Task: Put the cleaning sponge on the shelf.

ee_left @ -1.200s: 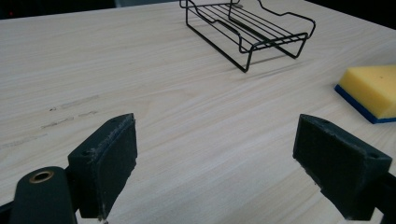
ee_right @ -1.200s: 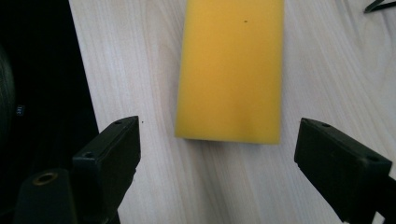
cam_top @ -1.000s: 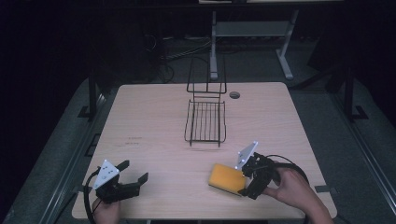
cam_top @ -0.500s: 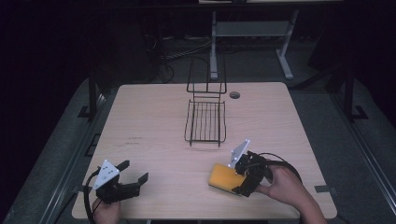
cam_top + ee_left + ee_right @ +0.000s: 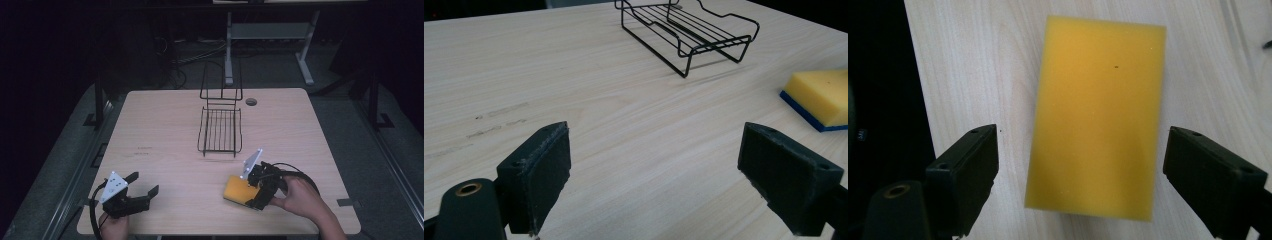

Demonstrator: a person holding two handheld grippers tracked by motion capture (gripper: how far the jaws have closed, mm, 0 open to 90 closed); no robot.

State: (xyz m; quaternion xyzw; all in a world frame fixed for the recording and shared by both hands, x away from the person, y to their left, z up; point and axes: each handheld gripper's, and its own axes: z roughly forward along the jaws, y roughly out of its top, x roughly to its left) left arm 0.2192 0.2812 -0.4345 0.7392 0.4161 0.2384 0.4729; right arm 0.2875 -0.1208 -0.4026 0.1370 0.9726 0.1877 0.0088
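Flat yellow rectangular foam sponge with a blue scouring base (image 5: 1096, 117), lying on the pale wooden tabletop (image 5: 165, 130) near the black wire rack (image 5: 220, 129). Probably light, soft and squashy (best pinched across the long sides). Right gripper (image 5: 1083, 175) fingers spread wide astride it, not touching; left gripper (image 5: 664, 180) fingers also apart, holding nothing.

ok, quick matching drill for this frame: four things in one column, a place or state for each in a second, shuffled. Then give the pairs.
Things
1. yellow rectangular sponge with blue underside
2. black wire rack
3. left gripper
4. right gripper

Places or states
A. open over bare wood near the table's front left corner
B. open, a jaw to either side of the sponge
C. near the middle of the light wooden table
D. flat on the table, near its front edge

Pairs: 1-D, 2-C, 3-A, 4-B
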